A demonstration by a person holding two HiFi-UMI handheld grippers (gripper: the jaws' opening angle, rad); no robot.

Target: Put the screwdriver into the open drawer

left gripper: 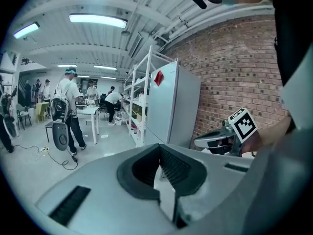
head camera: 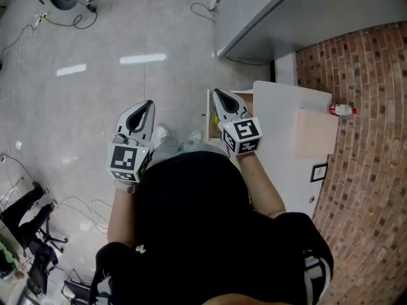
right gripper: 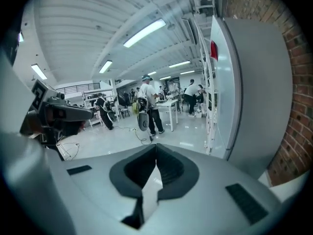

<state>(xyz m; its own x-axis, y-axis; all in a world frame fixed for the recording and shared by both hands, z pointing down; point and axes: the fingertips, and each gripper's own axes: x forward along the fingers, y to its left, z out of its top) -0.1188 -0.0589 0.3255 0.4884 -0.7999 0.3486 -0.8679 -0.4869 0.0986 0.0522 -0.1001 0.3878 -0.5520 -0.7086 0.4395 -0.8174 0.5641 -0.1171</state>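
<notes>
No screwdriver shows in any view. In the head view both grippers are held up in front of the person's chest. My left gripper [head camera: 149,104] is over the grey floor, with its jaws together and nothing between them. My right gripper [head camera: 216,93] hangs over the open drawer [head camera: 208,129] of the white cabinet [head camera: 280,151], and it hides most of the drawer's inside. Its jaws are also closed and empty. In the left gripper view the left gripper [left gripper: 159,148] has its tips touching, and the right gripper [left gripper: 215,141] shows at the right. The right gripper view shows its tips [right gripper: 155,148] touching.
A small white bottle with a red cap [head camera: 342,110] and a pale sheet [head camera: 315,132] lie on the cabinet top. A brick wall [head camera: 369,189] runs along the right. A white fridge [left gripper: 171,102] stands ahead. People and tables are far across the room. Cables lie on the floor [head camera: 76,21].
</notes>
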